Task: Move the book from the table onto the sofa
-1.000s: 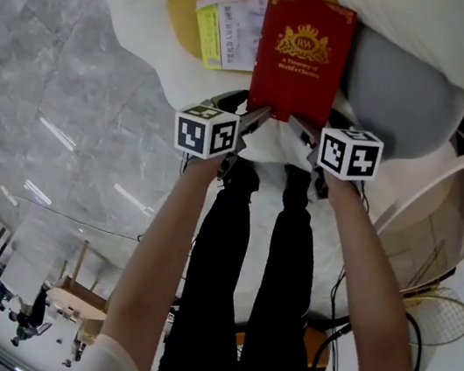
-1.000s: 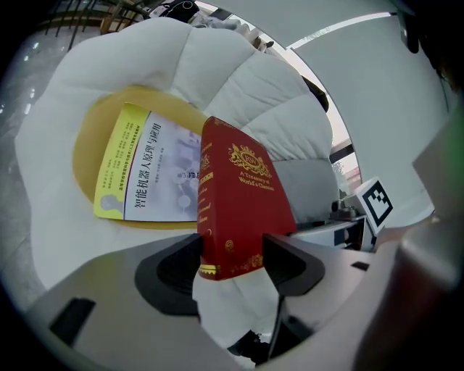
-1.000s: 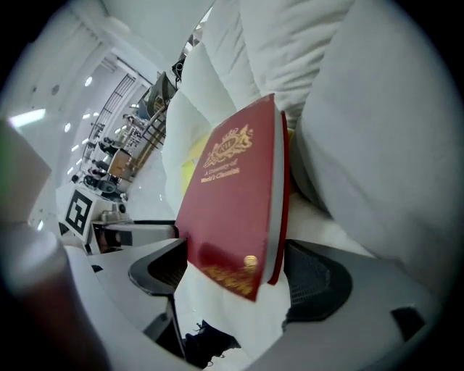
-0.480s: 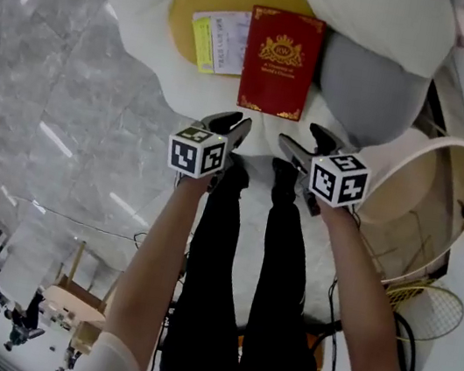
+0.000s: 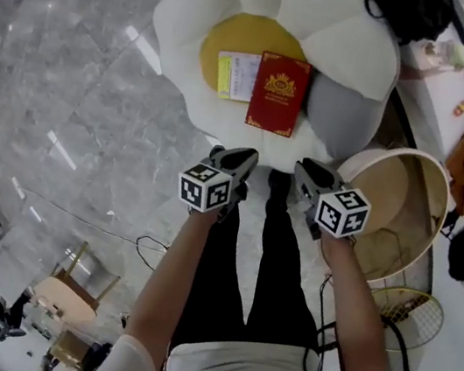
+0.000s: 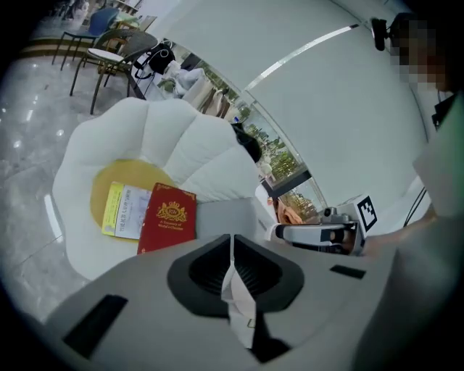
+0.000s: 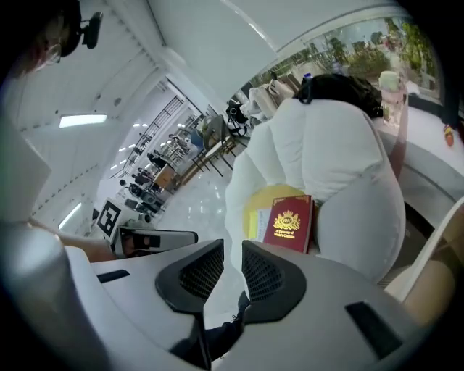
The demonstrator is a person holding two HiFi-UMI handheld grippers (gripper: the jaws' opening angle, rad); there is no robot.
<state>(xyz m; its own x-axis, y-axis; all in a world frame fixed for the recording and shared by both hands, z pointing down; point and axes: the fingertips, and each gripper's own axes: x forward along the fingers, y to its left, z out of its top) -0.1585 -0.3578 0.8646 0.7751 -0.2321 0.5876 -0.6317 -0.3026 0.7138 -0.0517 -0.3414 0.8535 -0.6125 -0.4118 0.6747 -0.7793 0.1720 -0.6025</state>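
The red book with a gold crest lies flat on the flower-shaped sofa, half on its yellow centre, beside a white and yellow booklet. Both grippers hang in the air on my side of it, touching nothing. My left gripper has just been closing and its pads now meet, with nothing between them. My right gripper has just been closing too; a narrow empty gap is left between its pads. The left gripper view shows the book beyond the left gripper. The right gripper view shows the book beyond the right gripper.
A grey cushion lies right of the book. A round beige table stands close to my right hand, with a racket and cables on the floor beside it. A black bag sits on the sofa's far petal. Grey marble floor spreads left.
Both grippers have risen and drawn back from the book's near edge. The book stays on the sofa. The jaws of both have narrowed, the left fully.
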